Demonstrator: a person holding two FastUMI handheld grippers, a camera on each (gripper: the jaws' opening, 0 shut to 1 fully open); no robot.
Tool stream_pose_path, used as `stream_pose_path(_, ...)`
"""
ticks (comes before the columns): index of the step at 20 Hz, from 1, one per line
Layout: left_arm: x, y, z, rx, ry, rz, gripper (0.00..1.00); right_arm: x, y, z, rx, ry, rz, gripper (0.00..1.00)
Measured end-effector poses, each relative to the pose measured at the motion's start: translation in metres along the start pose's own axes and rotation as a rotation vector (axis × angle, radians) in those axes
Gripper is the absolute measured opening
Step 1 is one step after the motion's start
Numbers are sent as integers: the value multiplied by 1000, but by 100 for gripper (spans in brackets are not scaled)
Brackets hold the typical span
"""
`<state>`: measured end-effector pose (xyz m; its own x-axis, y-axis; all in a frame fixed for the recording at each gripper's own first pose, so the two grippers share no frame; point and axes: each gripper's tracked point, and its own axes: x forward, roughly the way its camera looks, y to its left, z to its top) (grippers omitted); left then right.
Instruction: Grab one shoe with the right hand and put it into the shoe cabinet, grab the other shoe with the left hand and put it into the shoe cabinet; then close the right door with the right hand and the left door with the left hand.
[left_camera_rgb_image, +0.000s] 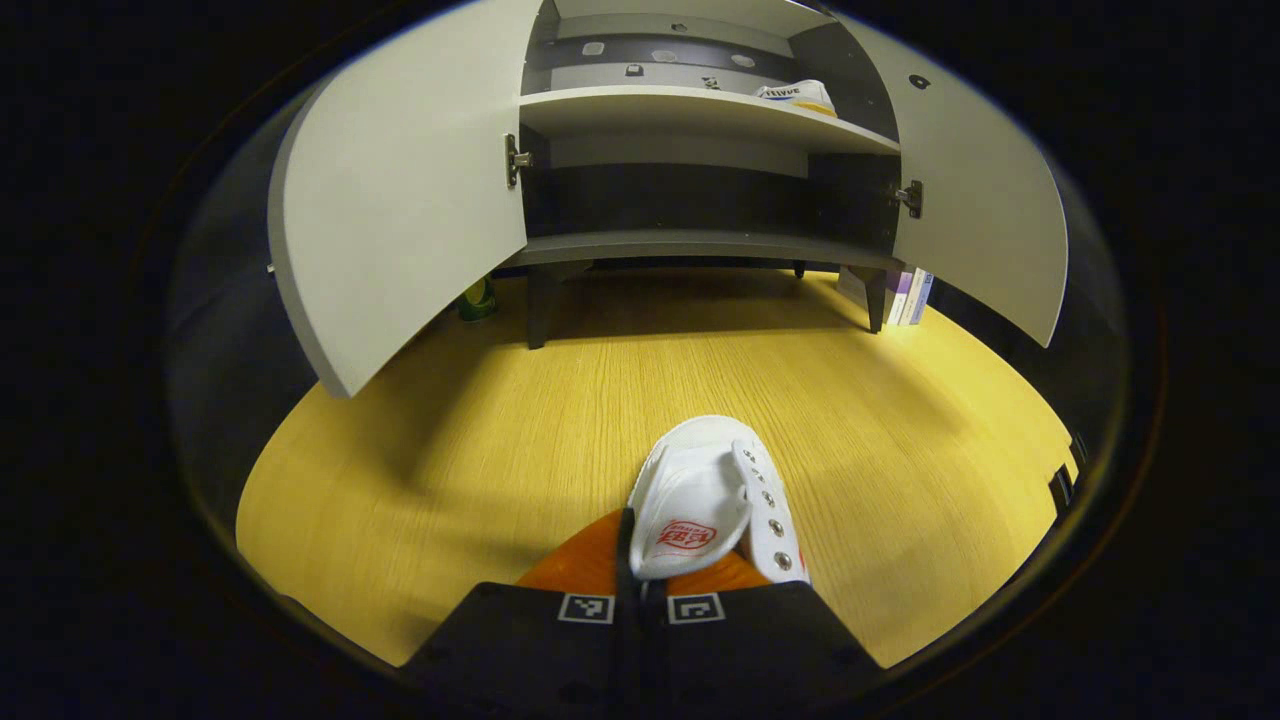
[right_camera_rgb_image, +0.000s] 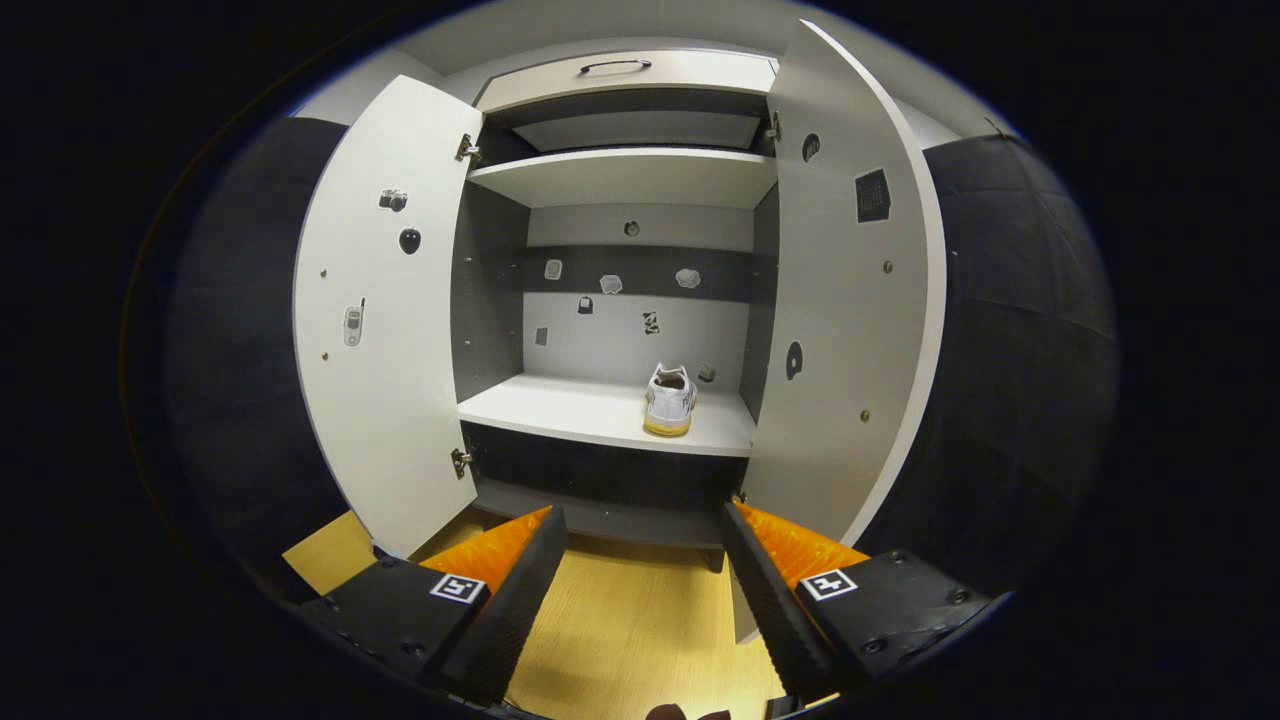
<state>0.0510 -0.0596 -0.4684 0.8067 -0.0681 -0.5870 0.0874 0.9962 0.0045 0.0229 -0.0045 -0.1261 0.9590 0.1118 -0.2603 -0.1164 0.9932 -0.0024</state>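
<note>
In the left gripper view, the left tool (left_camera_rgb_image: 640, 585) sits at the bottom edge with its fingers drawn together on the tongue and collar of a white canvas sneaker (left_camera_rgb_image: 712, 500), whose toe points away toward the shoe cabinet (left_camera_rgb_image: 700, 245). The sneaker appears above the wooden floor (left_camera_rgb_image: 500, 420); whether its sole touches the floor cannot be told. Ahead, the cabinet stands on short legs with both doors swung open: the left door (left_camera_rgb_image: 400, 190) on the left side of the view and the right door (left_camera_rgb_image: 975, 210) on the right side. A second sneaker (left_camera_rgb_image: 797, 96) rests on the middle shelf (left_camera_rgb_image: 650, 108), toward its right end. Some small boxes (left_camera_rgb_image: 912, 296) stand on the floor beside the cabinet's right leg. In the right gripper view, the right tool (right_camera_rgb_image: 640, 590) has its fingers spread well apart with nothing between them, facing the open cabinet from the front. There the second sneaker sits upright on the middle shelf, heel toward the camera, near the right wall. Small stickers (right_camera_rgb_image: 610, 284) dot the back panel and the inner door faces.
</note>
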Motion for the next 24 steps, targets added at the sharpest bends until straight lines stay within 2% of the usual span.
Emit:
stream_pose_path(5,-43,-12,72,-17,-53,-24,5,-2,3,12,55,-36,29,98)
stream_pose_path(8,-73,-5,135,9,-101,43,5,-3,-7,16,73,-57,22,98)
stream_pose_path(11,-93,-5,201,-51,-126,73,5,-5,-21,18,99,-66,9,98)
stream_pose_path(16,-110,-11,318,-111,-213,45,5,-7,-47,19,146,-77,-23,99)
stream_pose_path(19,-95,-9,390,-129,-271,45,5,-11,-60,13,167,-71,-40,98)
stream_pose_path(22,-59,4,454,-112,-314,94,5,-15,-79,9,184,-72,-72,98)
stream_pose_path(24,-26,14,481,-107,-296,133,5,-19,-94,5,201,-79,-92,98)
